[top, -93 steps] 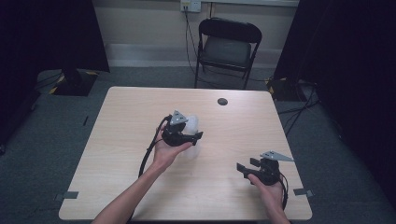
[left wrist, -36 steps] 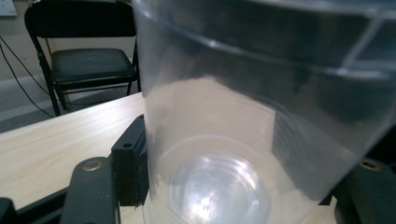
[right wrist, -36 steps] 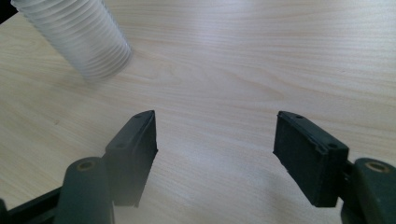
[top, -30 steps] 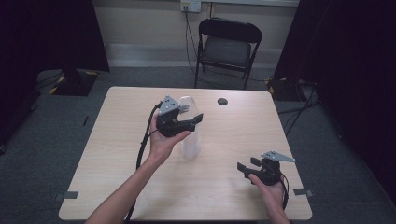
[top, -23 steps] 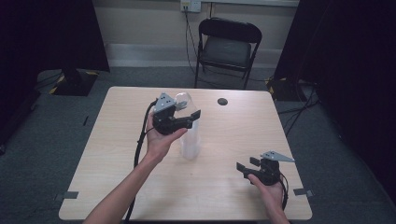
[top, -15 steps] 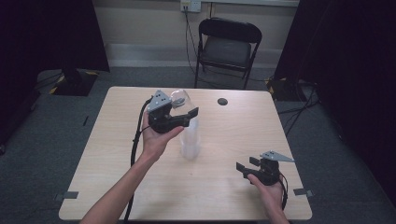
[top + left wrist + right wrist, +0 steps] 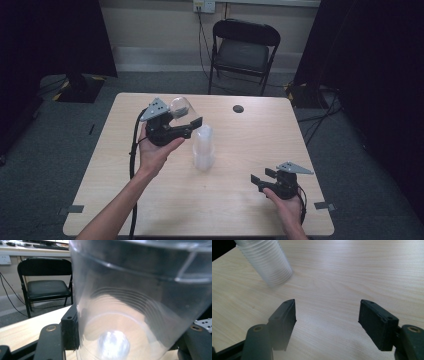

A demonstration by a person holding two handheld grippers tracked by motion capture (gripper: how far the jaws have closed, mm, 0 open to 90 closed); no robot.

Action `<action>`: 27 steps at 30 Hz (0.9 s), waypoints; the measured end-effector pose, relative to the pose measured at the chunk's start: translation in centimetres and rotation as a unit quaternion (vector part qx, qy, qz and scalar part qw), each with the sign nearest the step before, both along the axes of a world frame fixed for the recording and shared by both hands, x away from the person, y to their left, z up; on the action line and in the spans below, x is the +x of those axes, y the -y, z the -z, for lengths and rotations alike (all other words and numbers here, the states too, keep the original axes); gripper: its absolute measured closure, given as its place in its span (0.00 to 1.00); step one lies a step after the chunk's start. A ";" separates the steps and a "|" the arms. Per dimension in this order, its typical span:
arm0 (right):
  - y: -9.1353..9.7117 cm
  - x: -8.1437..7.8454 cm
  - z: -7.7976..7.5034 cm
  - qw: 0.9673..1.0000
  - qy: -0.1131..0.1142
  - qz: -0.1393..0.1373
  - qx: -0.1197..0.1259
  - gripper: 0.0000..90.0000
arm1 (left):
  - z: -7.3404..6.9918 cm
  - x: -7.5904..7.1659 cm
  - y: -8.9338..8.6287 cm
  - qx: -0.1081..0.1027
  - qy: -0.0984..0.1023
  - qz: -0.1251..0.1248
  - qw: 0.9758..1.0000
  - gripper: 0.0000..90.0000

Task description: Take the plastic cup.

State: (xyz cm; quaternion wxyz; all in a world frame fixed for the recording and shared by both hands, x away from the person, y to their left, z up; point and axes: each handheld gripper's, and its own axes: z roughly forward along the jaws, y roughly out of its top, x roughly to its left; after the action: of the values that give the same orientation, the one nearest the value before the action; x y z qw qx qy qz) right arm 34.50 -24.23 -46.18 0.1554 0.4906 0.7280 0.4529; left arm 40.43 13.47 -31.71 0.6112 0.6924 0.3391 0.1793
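Clear cup point(image 7: 180, 108) clamped in left gripper point(image 7: 186, 123), held above table point(image 7: 125, 175) beside cup stack point(image 7: 203, 148). Right gripper point(image 7: 264, 178) rested wide open, empty. Risk: thin wall crushed or slipped if squeezed unevenly.

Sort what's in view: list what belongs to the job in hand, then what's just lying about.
In the job:
- clear plastic cup, clamped in the left gripper, lifted off the table
- stack of clear ribbed plastic cups, upright on the pale wooden table
- right gripper, open and idle

Lying about:
- small dark round disc
- black folding chair
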 end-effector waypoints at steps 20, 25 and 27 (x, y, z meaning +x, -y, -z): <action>-2.9 -1.3 -1.0 0.997 0.057 -0.051 -0.005 0.37 | 4.1 -2.3 -3.5 -0.004 -0.095 -0.004 0.995 0.40; -3.8 -1.6 -1.2 0.995 0.070 -0.065 -0.006 0.42 | 5.4 -3.0 -3.8 -0.005 -0.124 0.012 0.992 0.41; -4.0 -1.7 -1.2 0.995 0.074 -0.067 -0.009 0.42 | 6.1 -3.1 -3.7 -0.001 -0.129 0.004 0.992 0.41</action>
State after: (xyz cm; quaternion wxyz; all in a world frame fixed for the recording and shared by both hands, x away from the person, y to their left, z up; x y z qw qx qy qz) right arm 32.77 -20.18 -44.98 0.1826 0.4039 0.7499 0.4910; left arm 37.33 17.16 -37.78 0.5638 0.7103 0.4127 0.0856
